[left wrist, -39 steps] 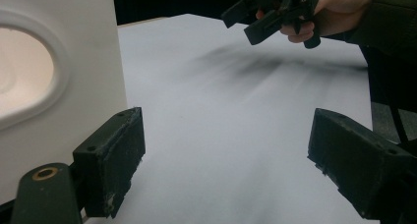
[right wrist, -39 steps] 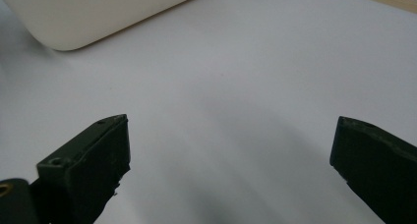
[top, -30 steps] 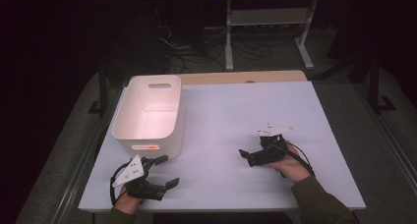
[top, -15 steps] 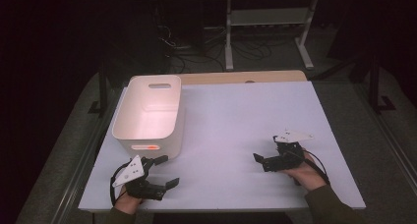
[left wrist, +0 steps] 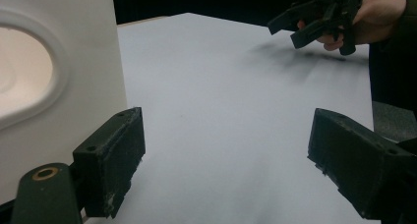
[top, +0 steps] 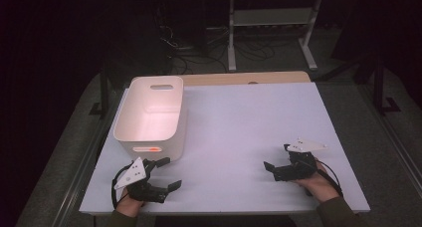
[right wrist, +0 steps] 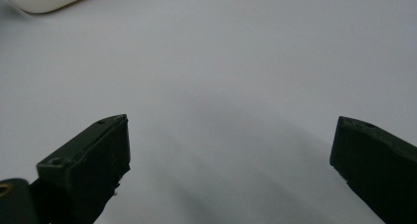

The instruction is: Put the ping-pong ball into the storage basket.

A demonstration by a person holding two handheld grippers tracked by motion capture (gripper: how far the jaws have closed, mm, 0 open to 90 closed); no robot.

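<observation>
- The left gripper [top: 166,173] sat at the near left corner of the table [top: 249,117], its jaws spread wide with nothing between them; in the left gripper view its two black pads framed bare tabletop.
- The white bin [top: 149,115] stood just beyond that gripper, at the table's left side, upright and open at the top (an orange mark showed low on its near wall). From the left gripper view [left wrist: 59,76] the bin's end wall with its oval handle cut-out rose just beside the left-hand jaw, close but, as far as could be told, not touching.
- The bin looked empty inside, so it probably waited as a container to be filled or shifted; being nearest the left gripper, it was the likeliest thing for that hand to take.
- The right gripper [top: 274,160] was held at the near right part of the table, well apart from the bin, pointing left across the surface. Its jaws were spread too, with only plain table between them in the right gripper view.
- The right hand [top: 313,179] gripped it from behind, low over the table.
- Both grippers seemed parked at the near edge, open and ready, a resting stance that kept the middle of the table free.
</observation>
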